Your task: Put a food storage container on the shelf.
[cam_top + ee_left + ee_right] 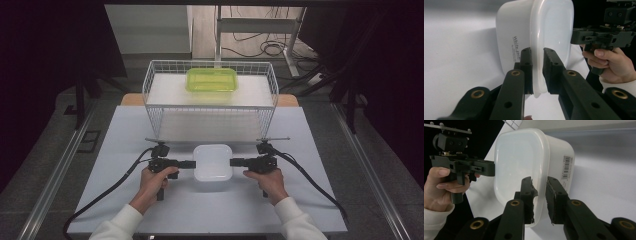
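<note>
On the white table (125, 165), both the left claw (537, 60) and the right claw (540, 190) pinch opposite rims of the lidded white container (213, 162).

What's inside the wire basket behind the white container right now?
In the wire basket, a green lidded box sits on a white shelf at the back. Its contents are hidden by the lid. The space under the shelf looks bare.

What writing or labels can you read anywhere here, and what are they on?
"White pack": cursive print on the side wall of the white lidded container, seen in the left gripper view.
A smaller line just under it: too small to read.
Barcode sticker with digits on the container's other side wall, seen in the right gripper view: digits too small to read.
Green container on the wire rack: no readable text.
</note>
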`<state>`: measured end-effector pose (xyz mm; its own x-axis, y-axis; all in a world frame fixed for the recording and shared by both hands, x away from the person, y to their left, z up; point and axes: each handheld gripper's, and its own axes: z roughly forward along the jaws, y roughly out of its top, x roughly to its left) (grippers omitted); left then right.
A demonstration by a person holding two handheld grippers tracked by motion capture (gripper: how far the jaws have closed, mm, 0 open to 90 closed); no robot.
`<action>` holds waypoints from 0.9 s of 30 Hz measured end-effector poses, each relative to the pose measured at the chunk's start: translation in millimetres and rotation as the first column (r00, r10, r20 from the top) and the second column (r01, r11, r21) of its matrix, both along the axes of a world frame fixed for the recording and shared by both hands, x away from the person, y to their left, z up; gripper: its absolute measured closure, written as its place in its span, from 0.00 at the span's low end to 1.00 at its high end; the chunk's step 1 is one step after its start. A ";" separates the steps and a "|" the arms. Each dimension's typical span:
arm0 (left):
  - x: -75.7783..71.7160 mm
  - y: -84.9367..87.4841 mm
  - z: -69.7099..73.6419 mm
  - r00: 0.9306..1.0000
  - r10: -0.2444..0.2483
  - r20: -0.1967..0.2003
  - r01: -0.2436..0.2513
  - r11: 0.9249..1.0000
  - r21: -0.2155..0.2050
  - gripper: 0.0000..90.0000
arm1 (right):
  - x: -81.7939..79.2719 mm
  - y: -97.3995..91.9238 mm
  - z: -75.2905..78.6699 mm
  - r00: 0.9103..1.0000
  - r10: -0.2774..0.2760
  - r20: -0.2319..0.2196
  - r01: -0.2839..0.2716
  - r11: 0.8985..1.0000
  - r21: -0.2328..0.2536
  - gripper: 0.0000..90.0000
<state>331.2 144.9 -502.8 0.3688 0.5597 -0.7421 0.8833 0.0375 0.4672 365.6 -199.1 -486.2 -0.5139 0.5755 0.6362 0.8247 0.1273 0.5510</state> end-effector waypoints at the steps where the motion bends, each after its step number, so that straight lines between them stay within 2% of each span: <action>1: 0.0 -0.2 0.3 1.000 -0.004 0.005 0.004 1.000 0.003 0.88 | -0.1 -0.1 0.3 1.000 0.000 0.001 0.000 1.000 0.000 0.85; 11: -0.9 -1.0 2.9 0.999 -0.022 0.043 0.021 0.999 0.026 0.88 | -0.9 -0.4 1.1 1.000 0.002 0.016 -0.002 1.000 -0.009 0.86; 27: -3.9 -1.7 11.8 0.997 -0.020 0.074 0.019 1.000 0.016 0.88 | -4.2 -3.4 9.4 0.999 -0.002 0.036 0.001 1.000 0.011 0.87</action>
<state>327.2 143.2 -491.0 0.4333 0.5630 -0.7037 0.8467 0.0132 0.5319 361.4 -202.6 -476.7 -0.5357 0.5691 0.6239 0.8046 0.1198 0.5816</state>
